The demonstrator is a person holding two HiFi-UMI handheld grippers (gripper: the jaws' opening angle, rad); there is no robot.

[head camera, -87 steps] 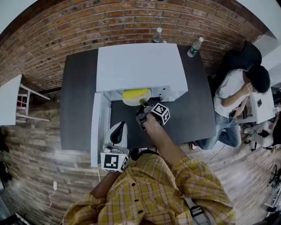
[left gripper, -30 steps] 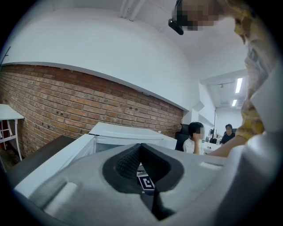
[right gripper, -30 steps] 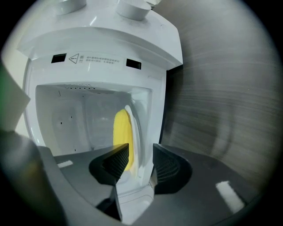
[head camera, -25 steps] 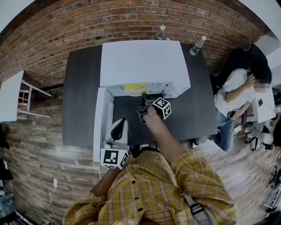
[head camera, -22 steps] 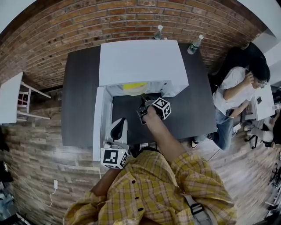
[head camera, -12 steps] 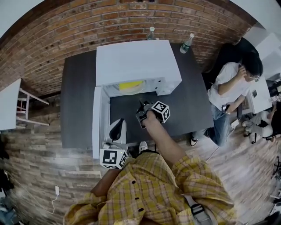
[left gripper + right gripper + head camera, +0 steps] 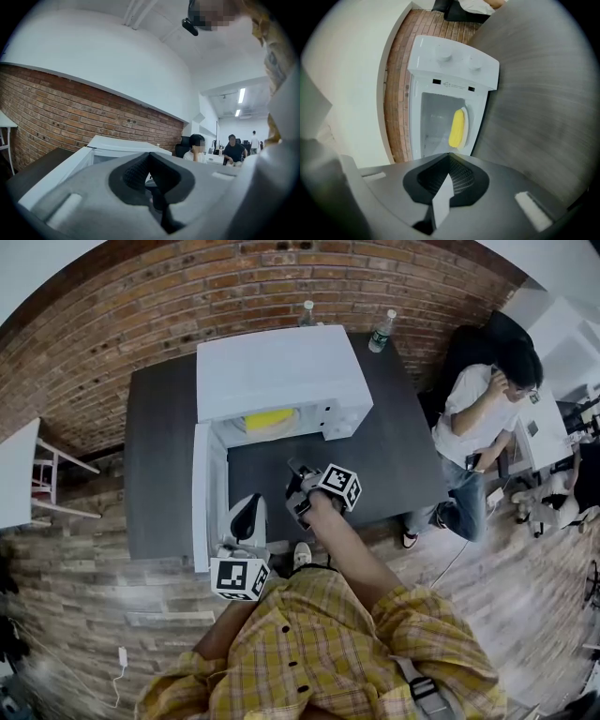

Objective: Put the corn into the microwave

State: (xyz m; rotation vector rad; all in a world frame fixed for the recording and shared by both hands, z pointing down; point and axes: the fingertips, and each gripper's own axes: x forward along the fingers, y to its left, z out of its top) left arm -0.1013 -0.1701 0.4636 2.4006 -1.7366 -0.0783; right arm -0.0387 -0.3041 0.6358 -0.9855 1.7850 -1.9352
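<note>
The yellow corn [image 7: 267, 420] lies on a pale plate inside the white microwave [image 7: 281, 371], whose door [image 7: 200, 493] hangs open to the left. In the right gripper view the corn [image 7: 457, 127] sits at the right of the open cavity, well beyond the jaws. My right gripper [image 7: 298, 486] hovers over the dark table in front of the opening, shut and empty [image 7: 449, 176]. Near the door's free end my left gripper [image 7: 246, 521] points level, its jaws together with nothing between them [image 7: 152, 185].
Two water bottles [image 7: 307, 310] [image 7: 380, 331] stand behind the microwave on the dark table [image 7: 403, 456]. A seated person [image 7: 478, 418] is at the right, past the table's edge. A small white table [image 7: 19, 474] stands at the far left. A brick wall runs behind.
My right gripper has drawn back from the microwave's mouth toward me and risen a little, leaving the corn inside. The left gripper has shifted slightly.
</note>
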